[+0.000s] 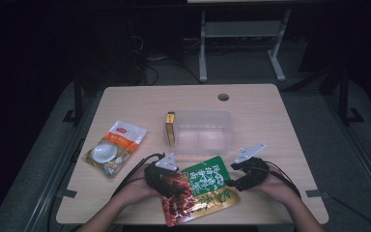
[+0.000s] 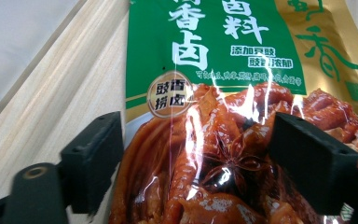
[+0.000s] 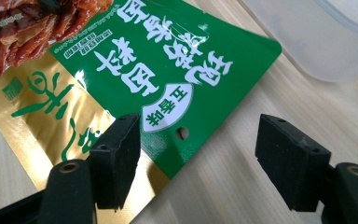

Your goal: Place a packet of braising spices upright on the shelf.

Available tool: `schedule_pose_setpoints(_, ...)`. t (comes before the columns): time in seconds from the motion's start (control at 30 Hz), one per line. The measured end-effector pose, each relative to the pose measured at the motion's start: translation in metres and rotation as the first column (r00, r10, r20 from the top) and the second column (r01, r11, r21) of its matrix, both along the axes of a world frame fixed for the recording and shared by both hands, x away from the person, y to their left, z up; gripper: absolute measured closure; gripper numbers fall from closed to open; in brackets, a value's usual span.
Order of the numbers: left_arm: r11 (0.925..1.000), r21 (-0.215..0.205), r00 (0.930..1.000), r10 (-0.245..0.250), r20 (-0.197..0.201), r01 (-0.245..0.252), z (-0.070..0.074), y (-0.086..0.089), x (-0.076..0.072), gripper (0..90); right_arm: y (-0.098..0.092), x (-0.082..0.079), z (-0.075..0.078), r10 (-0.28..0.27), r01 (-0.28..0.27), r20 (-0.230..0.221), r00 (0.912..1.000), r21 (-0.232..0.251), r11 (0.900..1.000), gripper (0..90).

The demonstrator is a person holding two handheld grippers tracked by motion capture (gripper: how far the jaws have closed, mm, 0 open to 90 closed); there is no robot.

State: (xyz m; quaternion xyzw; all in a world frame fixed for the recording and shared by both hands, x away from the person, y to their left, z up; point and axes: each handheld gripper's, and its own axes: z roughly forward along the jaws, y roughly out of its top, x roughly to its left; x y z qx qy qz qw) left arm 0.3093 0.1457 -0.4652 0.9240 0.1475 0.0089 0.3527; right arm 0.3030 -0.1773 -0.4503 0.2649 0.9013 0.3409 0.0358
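While both my tongs sat at the near edge of the table (image 1: 125,104), the green and gold snack pouch (image 1: 200,188) lay flat between them, near the middle of that edge. It lay at a slant, its red printed end nearest me and its green top corner pointing far and right toward a clear plastic tub (image 1: 200,129).

My left tongs (image 1: 166,181) rested over the red end of the pouch. Their jaws stood wide, one at each side of the printed meat, with the foil between them but not pinched. I judged they were set there to take that end.

My right tongs (image 1: 241,176) sat just right of the pouch's green end. Their jaws were apart too, one black pad above the gold and green edge, the other over bare wood, gripping nothing. The hang hole in the pouch's top lay between them.

The tub sat empty past the pouch, likely where it was meant to go. A small yellow box (image 1: 170,128) stood upright against the tub's left wall. An orange and white packet (image 1: 116,147) lay well to the left.

The table was pale wood with a round cable hole (image 1: 223,96) at its far right. Around it the room was dark, with grey floor and a pale metal frame (image 1: 241,43) beyond.
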Motion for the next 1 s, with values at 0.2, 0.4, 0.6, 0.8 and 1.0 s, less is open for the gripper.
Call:
schedule_pose_setpoints(0.2, 0.9999, 0.008, 0.9999, -0.011, 0.014, 0.010, 0.003, 0.000, -0.003, 41.3, -0.002, 0.000, 0.002, -0.008, 0.007, 0.008, 0.9999, 0.017, 1.000, 30.1)
schedule_pose_setpoints(0.4, 0.9989, 0.030, 0.9986, -0.038, 0.038, 0.037, 0.005, -0.005, -0.010, 66.9, -0.004, 0.001, 0.004, -0.010, 0.009, 0.015, 0.9998, 0.024, 1.000, 30.0)
schedule_pose_setpoints(0.6, 0.9998, 0.011, 0.9996, -0.018, -0.020, 0.018, 0.005, -0.005, -0.003, 83.4, -0.008, 0.000, 0.009, -0.023, 0.022, 0.028, 0.9994, 0.051, 0.998, 29.7)
schedule_pose_setpoints(0.8, 0.9995, -0.031, 0.9985, 0.000, -0.055, -0.001, 0.005, -0.001, -0.002, 89.1, -0.013, 0.000, 0.013, -0.038, 0.034, 0.047, 0.9982, 0.078, 0.996, 29.9)
schedule_pose_setpoints(1.0, 0.9961, -0.084, 0.9996, 0.027, -0.006, -0.027, 0.017, 0.009, -0.005, 89.7, -0.019, 0.000, 0.017, -0.051, 0.044, 0.065, 0.9966, 0.110, 0.993, 29.9)
